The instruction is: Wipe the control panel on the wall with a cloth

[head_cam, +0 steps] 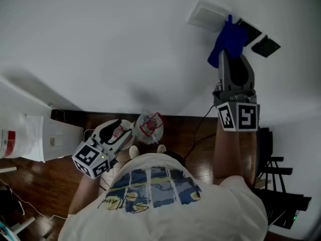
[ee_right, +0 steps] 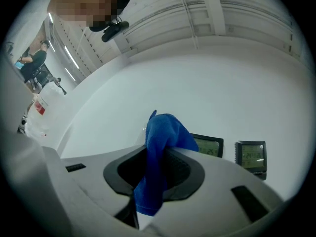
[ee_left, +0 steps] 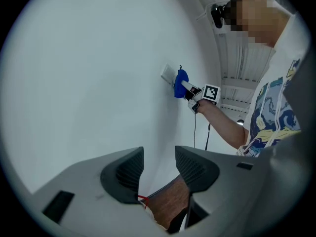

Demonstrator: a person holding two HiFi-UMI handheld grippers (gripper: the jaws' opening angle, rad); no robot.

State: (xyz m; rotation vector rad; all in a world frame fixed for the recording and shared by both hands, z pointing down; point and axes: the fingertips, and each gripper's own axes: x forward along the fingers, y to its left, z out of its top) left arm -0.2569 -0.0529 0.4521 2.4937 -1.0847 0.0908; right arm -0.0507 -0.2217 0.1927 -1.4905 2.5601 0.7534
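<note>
My right gripper [head_cam: 231, 51] is raised to the white wall, shut on a blue cloth [head_cam: 228, 39]. The cloth bunches out past the jaws and lies against the wall between a white wall plate [head_cam: 208, 14] and two dark control panels [head_cam: 249, 31] [head_cam: 266, 45]. In the right gripper view the blue cloth [ee_right: 160, 152] hangs through the jaws, with both lit panels [ee_right: 210, 144] [ee_right: 252, 156] just to its right. My left gripper [head_cam: 116, 130] hangs low near the floor, open and empty. The left gripper view shows the far-off cloth [ee_left: 180, 83].
A white bucket [head_cam: 20, 137] and a white box [head_cam: 62, 137] stand at the left by the wall base. A black cable [head_cam: 200, 129] runs down to the wooden floor [head_cam: 195, 149]. A black stand [head_cam: 276, 179] is at the right. A seated person [ee_right: 32, 63] is far off.
</note>
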